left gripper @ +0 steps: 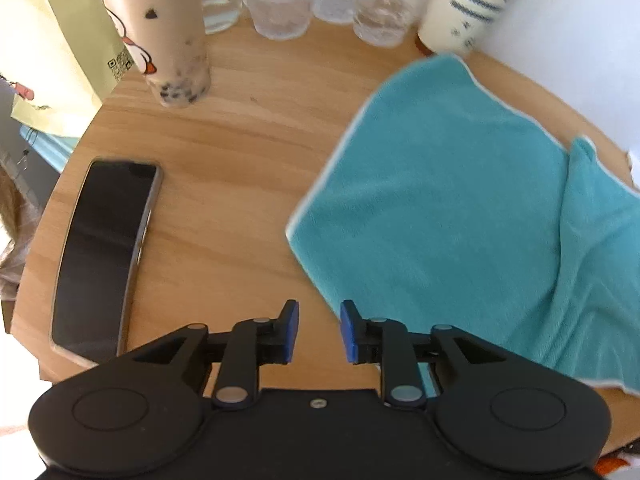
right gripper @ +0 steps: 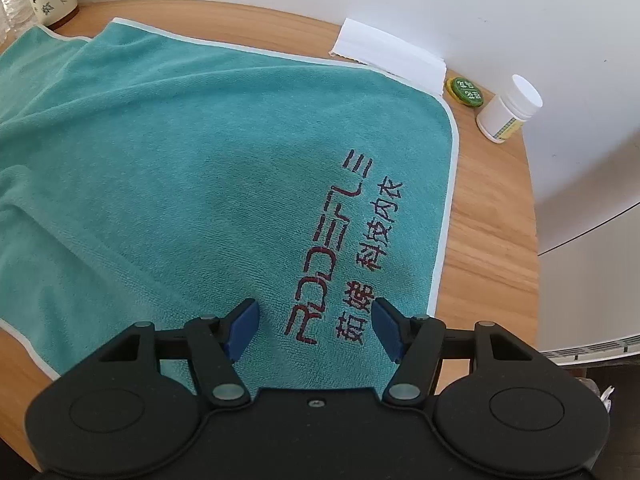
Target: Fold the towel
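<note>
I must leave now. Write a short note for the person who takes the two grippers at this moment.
Left gripper: open, holds nothing, over bare table just beside the towel's near left edge.
Right gripper: open, holds nothing, over the towel near its printed text.
Towel: spread on the table, mostly flat, with a raised wrinkle across its middle. Phone lies to its left, cups and glasses behind it.
Done: no fold visible yet.
Left: grasp the edge or corners, fold the towel over, smooth it.

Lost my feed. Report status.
Left gripper open, empty, off towel. Right gripper open over towel. Towel spread, rumpled, unfolded. Phone nearby.
</note>
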Action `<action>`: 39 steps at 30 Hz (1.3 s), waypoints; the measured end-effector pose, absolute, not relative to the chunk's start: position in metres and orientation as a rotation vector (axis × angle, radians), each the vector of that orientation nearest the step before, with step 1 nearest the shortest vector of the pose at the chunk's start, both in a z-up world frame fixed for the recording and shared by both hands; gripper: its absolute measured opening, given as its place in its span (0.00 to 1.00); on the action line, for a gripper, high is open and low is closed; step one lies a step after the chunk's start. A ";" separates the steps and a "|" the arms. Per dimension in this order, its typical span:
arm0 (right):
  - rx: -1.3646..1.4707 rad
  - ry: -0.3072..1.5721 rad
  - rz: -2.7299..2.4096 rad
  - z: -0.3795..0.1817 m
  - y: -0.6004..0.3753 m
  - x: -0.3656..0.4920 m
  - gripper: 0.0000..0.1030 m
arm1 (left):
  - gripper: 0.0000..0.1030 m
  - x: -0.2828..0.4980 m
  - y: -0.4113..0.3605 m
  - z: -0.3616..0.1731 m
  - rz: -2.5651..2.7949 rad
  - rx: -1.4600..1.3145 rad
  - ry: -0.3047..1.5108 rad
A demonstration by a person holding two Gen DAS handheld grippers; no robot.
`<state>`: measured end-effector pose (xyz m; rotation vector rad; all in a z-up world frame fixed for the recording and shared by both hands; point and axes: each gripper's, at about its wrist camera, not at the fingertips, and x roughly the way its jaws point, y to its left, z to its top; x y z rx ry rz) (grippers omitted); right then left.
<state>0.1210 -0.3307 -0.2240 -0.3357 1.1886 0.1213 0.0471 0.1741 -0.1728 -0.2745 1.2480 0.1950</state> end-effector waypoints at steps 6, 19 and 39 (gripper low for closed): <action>-0.334 1.212 0.093 -0.224 -0.328 0.126 0.65 | 0.32 0.064 0.186 -0.183 0.142 -0.303 1.183; -0.276 1.193 0.063 -0.223 -0.334 0.121 0.65 | 0.06 0.080 0.167 -0.193 0.055 -0.234 1.215; -0.234 1.175 0.074 -0.224 -0.342 0.119 0.65 | 0.06 0.119 0.035 -0.177 -0.323 -0.107 1.190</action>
